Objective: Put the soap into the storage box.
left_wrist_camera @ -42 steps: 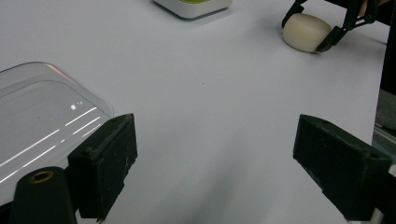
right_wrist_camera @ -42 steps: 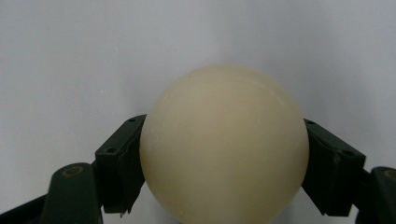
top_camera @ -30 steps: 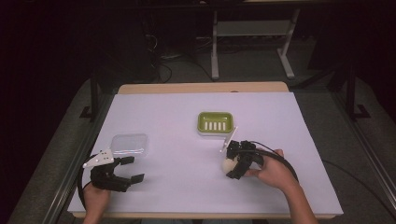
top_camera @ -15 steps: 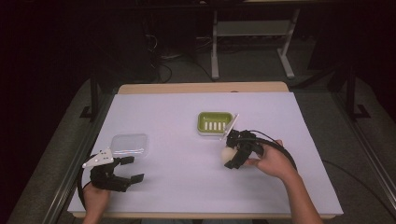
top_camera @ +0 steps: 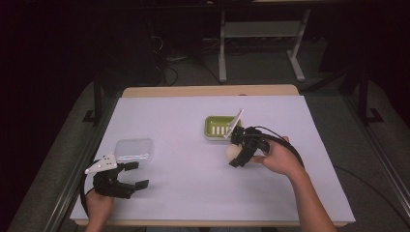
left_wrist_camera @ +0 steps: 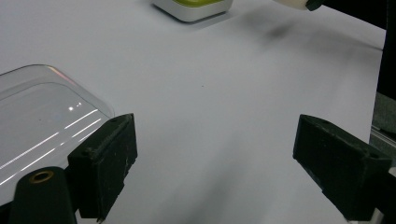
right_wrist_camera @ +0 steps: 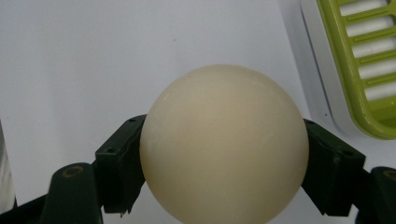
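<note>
We see a cream-coloured ball (right_wrist_camera: pixel 224 144) clamped between the jaws of the right gripper (top_camera: pixel 235 151), one black pad pressed on each side. In the right gripper view it looks smooth, matte and round, off-white to pale yellow, with no markings; its lower edge runs off the bottom of the view. In the high view the ball (top_camera: pixel 231 152) sits at the gripper's left tip, just near of the soap dish (top_camera: pixel 221 127), over the white table cover (top_camera: pixel 193 183). We cannot tell if it touches the surface.

The soap dish is a white tray with a lime-green slatted insert, right of table centre. In the right gripper view its green slats (right_wrist_camera: pixel 369 60) show at the upper right, close beside the ball but apart from it. A thin white stick-like piece (top_camera: pixel 235 123) leans at the dish's right edge; we cannot tell what it is.

The left gripper (top_camera: pixel 126 177) rests at the near left of the table, jaws wide apart and holding nothing. A clear plastic lid (top_camera: pixel 134 149) lies just far of it; in the left gripper view the lid (left_wrist_camera: pixel 42 126) sits beside the left jaw, and contact is unclear.

The person's right hand (top_camera: pixel 280 159) wraps the right gripper's body; the left hand (top_camera: pixel 99 203) holds the other at the table's near edge.
</note>
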The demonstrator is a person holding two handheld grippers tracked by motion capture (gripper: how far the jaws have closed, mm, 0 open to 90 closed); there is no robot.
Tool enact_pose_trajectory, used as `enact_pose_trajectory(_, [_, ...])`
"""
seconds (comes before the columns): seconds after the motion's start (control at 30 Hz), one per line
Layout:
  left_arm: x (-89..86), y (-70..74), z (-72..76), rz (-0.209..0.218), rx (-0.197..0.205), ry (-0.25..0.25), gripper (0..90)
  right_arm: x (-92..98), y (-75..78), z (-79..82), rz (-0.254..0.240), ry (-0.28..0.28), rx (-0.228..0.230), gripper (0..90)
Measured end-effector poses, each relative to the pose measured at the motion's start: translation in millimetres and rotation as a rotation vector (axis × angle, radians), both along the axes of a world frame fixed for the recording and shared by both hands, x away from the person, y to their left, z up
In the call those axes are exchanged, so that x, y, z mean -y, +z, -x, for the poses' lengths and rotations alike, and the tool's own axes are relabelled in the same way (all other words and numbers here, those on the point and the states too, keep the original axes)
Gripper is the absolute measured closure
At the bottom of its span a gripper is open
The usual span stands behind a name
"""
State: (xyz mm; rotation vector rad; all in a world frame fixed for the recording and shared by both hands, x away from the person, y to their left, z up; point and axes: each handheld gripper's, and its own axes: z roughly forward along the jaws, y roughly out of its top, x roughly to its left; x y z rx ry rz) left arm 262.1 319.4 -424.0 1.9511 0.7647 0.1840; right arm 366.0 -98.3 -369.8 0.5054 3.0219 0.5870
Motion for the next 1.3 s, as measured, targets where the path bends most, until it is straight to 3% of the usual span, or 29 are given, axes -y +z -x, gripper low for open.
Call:
enact_pose_trajectory(0.73, [-1.4,-0.2,-0.6,0.009,-0.001,0.002,12.9,-14.5,19.3,-26.8,0.004,0.019,0.02,23.8])
enact_pose_trajectory(0.9, [-1.2,-0.4,-0.7,0.012,-0.004,0.007,12.9,-16.3,23.4,-32.2,-0.022,0.019,0.012,23.8])
enact_pose_trajectory(1.3, [-1.7,-0.4,-0.8,0.018,-0.003,0.009,12.9,-26.3,35.6,-49.3,0.003,0.04,0.031,23.9])
